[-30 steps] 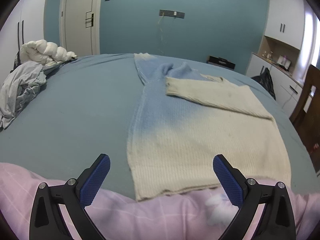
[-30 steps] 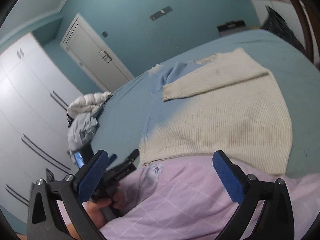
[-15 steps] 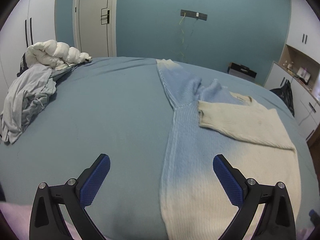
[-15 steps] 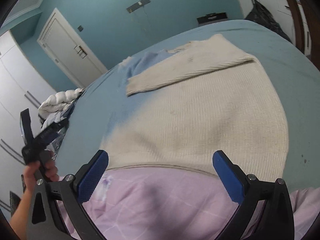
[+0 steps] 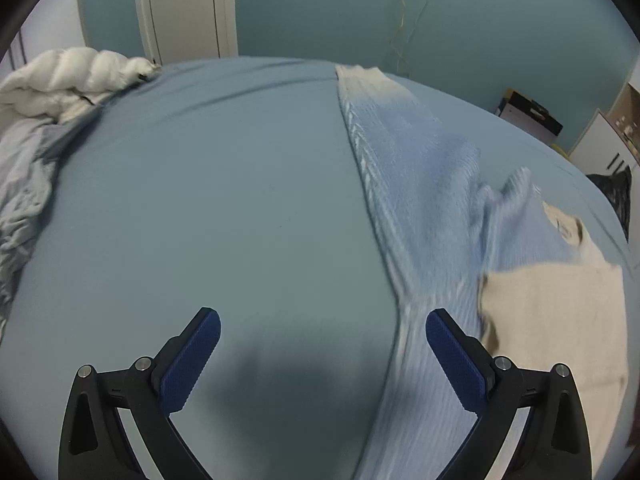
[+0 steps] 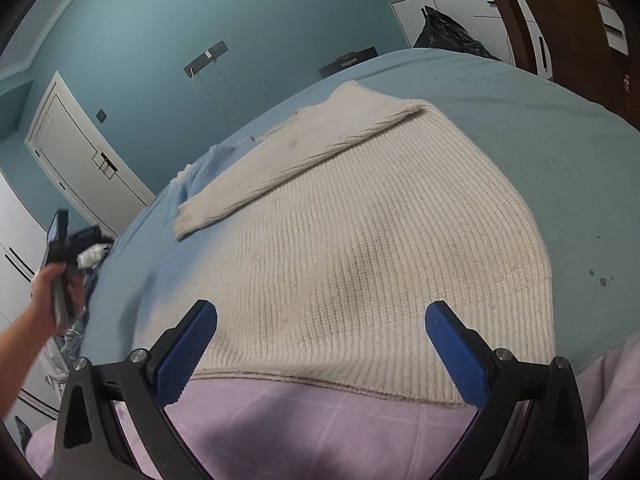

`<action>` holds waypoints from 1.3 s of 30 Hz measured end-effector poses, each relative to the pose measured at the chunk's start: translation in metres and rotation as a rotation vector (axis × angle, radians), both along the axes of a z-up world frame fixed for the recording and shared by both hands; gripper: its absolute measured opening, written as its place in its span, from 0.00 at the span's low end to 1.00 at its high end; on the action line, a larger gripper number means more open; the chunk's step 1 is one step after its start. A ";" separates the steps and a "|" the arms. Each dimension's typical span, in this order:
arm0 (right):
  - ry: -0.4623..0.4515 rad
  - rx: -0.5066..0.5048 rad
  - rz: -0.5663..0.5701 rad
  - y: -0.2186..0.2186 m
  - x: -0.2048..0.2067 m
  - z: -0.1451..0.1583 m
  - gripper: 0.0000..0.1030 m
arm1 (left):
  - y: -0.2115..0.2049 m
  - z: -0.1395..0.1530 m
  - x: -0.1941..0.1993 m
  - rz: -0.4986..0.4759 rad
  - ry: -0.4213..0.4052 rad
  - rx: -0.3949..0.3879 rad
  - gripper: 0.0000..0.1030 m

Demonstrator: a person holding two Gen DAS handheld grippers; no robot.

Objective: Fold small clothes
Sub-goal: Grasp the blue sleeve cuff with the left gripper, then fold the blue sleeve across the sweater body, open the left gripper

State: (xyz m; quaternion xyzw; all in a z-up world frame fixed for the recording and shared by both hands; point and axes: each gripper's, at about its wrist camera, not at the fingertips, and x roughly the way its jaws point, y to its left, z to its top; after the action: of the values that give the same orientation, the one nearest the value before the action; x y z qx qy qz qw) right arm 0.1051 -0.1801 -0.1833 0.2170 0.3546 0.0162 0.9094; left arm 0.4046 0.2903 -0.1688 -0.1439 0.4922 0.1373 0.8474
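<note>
Between our left gripper's (image 5: 322,334) jaws, which stand wide and empty, lies bare bed (image 5: 224,208) sheet, with the sweater's (image 5: 432,208) blue edge running just past the right-hand pad. That unfolded blue sleeve (image 5: 384,128) stretches away from the jaws toward the bed's far end, its long axis nearly in line with the gripper's own pointing. We judge the coming move turns on this: the sleeve lies ahead and to the right of the left jaws, so the left gripper is the nearer one to take it. Our right gripper (image 6: 320,328) hovers with jaws equally wide and empty over the sweater's cream hem, where it meets the pink cover (image 6: 320,432) at the bed's near edge. The other sleeve (image 6: 296,160) already lies folded across the sweater's body. From the right wrist view, our left hand (image 6: 56,288) is held up over the bed's left side, forearm raised, apart from the sweater. A clothes pile (image 5: 44,128) sits at the bed's far left.
</note>
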 end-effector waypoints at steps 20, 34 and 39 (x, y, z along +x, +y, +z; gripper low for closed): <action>-0.012 -0.095 0.014 0.008 -0.002 -0.012 0.99 | -0.003 -0.055 0.136 0.140 0.025 -0.283 0.07; -0.025 -0.081 0.005 0.005 -0.008 -0.012 0.99 | -0.167 0.115 -0.001 -0.291 -0.370 0.196 0.07; -0.023 -0.064 0.009 0.002 -0.008 -0.012 0.99 | -0.242 0.106 -0.110 -0.465 -0.345 0.206 0.10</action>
State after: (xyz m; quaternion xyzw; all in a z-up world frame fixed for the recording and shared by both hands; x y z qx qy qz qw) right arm 0.0970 -0.1779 -0.1956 0.1860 0.3454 0.0115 0.9198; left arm 0.2948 0.0481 -0.0631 0.0379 0.3441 -0.0375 0.9374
